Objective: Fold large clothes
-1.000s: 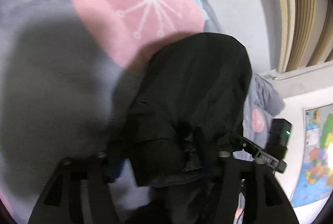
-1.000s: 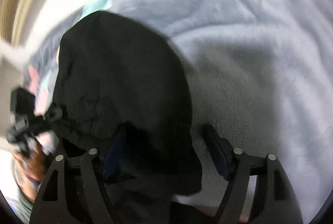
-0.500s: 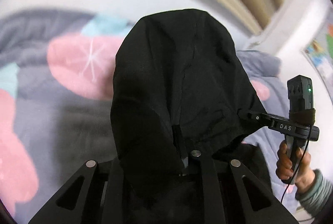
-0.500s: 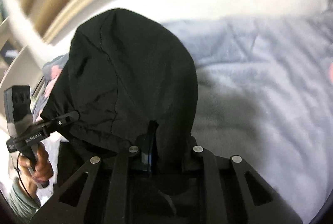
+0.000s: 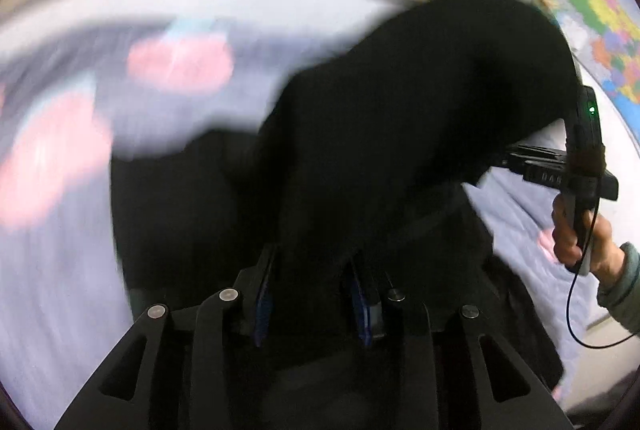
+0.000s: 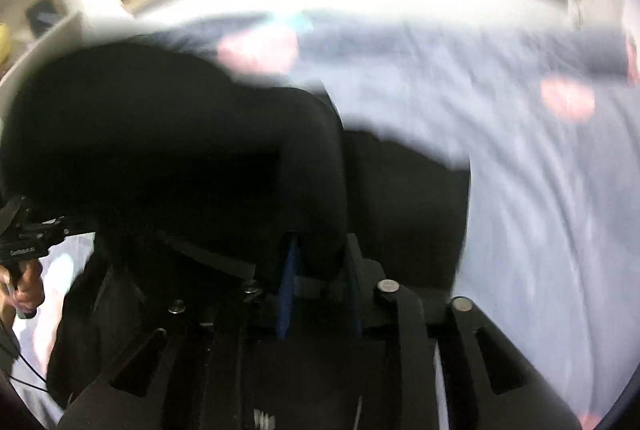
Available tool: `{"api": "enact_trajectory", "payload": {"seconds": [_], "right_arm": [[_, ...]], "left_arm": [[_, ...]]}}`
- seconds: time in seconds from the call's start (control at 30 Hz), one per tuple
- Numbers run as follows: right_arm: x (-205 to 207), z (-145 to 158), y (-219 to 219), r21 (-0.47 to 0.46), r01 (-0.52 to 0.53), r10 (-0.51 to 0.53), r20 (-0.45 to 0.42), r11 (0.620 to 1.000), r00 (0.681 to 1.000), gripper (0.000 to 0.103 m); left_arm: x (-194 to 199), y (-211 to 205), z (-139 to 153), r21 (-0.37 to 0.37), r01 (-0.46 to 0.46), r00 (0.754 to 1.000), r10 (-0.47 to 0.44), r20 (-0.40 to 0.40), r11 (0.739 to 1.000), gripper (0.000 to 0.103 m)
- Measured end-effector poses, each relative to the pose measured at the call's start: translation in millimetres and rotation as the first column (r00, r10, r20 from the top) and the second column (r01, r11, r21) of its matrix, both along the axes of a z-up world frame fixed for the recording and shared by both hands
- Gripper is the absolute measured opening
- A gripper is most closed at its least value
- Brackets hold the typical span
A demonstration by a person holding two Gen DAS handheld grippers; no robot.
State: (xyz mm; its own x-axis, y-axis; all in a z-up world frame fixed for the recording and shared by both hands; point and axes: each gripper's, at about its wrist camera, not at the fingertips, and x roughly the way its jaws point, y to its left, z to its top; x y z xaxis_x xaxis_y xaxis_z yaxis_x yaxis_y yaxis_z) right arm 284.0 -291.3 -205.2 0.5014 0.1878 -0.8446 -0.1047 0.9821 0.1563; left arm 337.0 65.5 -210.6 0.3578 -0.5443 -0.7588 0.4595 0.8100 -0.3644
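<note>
Nearest me, at six o'clock in the left wrist view, my left gripper (image 5: 312, 294) has the black garment (image 5: 400, 134) bunched between its blue pads; its jaws are easing apart, yet cloth fills the gap and still seems pinched. My right gripper (image 6: 320, 294), at six o'clock in its own view, is likewise opening with a fold of the same garment (image 6: 160, 134) between its pads. The fabric rises from both grippers and billows toward twelve o'clock, hiding most of what lies behind; its shape is smeared by blur, so I cannot tell sleeve from hood. Beyond it spreads the bed's grey blanket (image 5: 60, 290) with pink patches. Only the left view shows my right hand (image 5: 580, 234) at three o'clock and a coloured map (image 5: 600, 10) at two o'clock; only the right view shows my left hand (image 6: 24, 282) at nine o'clock, cut off by the edge.
</note>
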Motion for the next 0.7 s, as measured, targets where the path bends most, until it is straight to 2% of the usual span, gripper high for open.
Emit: {"api": "enact_trajectory", "payload": {"seconds": [0.07,0.17,0.2,0.27,0.33,0.37,0.43,0.5,0.6,0.7], "right_arm": [[-12,-10,-12,0.003,0.013,-0.013,-0.057,1.0,0.998,0.032],[-28,-9,-29,-0.018,0.038,-0.04,-0.109,0.999,0.993,0.043],[-29,-4,-31,-0.006,0.042,-0.043,-0.111,0.999,0.993,0.044],[-26,12,-34,0.009,0.043,-0.042,-0.097,0.999,0.994,0.054],[-20,32,-29,0.023,0.029,-0.027,-0.058,0.999,0.998,0.055],[-11,41,-12,0.034,0.023,-0.021,-0.035,0.999,0.999,0.057],[-2,54,9,0.057,0.016,-0.016,-0.005,0.998,1.0,0.065],[1,59,36,0.076,0.021,-0.022,0.013,0.997,1.0,0.065],[11,46,58,0.082,0.028,-0.029,0.006,0.996,1.0,0.065],[13,17,75,0.066,0.021,-0.016,-0.079,0.998,0.997,0.065]], "left_arm": [[-16,18,-12,-0.023,-0.026,0.996,0.024,-0.081,0.999,0.034],[-30,39,-9,0.009,-0.087,0.991,0.088,-0.1,0.996,0.034],[-30,43,2,0.011,-0.1,0.991,0.101,-0.085,0.995,0.034],[-24,43,20,0.003,-0.112,0.993,0.112,-0.044,0.994,0.034],[-16,34,47,-0.027,-0.097,0.995,0.097,0.002,0.995,0.035],[-10,26,60,-0.046,-0.087,0.996,0.088,0.02,0.995,0.036],[0,12,74,-0.078,-0.068,0.997,0.071,0.037,0.995,0.043],[18,-10,85,-0.11,-0.06,0.997,0.064,0.032,0.992,0.053],[36,-47,75,-0.118,-0.027,1.0,0.026,-0.013,0.993,0.056],[39,-77,39,-0.123,0.018,0.991,-0.034,-0.126,0.992,0.056]]}}
